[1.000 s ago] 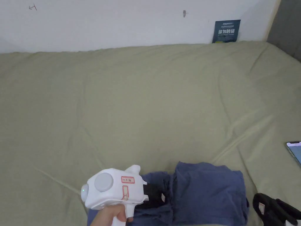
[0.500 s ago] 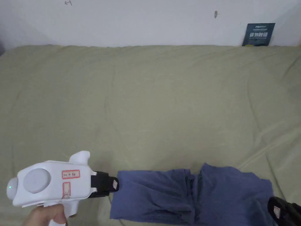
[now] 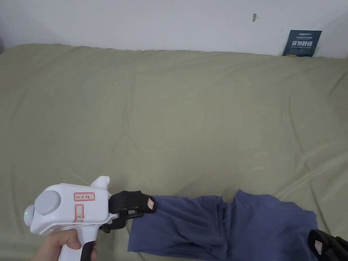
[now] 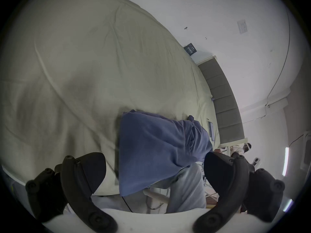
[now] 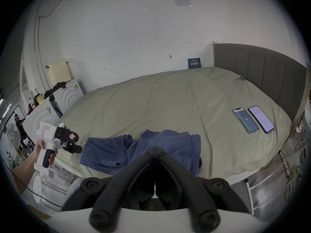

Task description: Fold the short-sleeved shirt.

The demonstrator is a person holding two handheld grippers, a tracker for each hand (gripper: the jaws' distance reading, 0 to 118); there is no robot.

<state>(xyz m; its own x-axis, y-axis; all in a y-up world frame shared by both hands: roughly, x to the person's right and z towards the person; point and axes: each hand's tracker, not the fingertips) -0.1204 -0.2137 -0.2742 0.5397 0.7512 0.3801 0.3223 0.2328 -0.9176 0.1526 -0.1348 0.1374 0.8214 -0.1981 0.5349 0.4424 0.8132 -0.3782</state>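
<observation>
Hovering the left gripper (image 3: 142, 211) at the left end of the short-sleeved shirt (image 3: 217, 224), jaws spread wide with nothing between them, upper jaw tip just overlapping the cloth's upper left corner in the head view, lower jaw apart from the hem on the bare bed (image 3: 170, 119); seen from the left gripper view as blue cloth straight ahead in the gap between the two jaws, running away toward the middle right of that frame. Lying rumpled along the bottom of the head view, from lower centre to lower right, near the bed's front edge, long axis left to right, with a bunched ridge across its middle and the near hem partly over the edge. Sitting at the opposite, right end, in the lower right corner of the head view: the right gripper (image 5: 155, 148), jaws closed tip to tip in front of the shirt in its own view; impossible to tell whether cloth is pinched there. Judging the left gripper the nearer one to the free left end, so probably a short push rightward along the long axis, then closing on that corner; risk of catching the bed cover along with the shirt
</observation>
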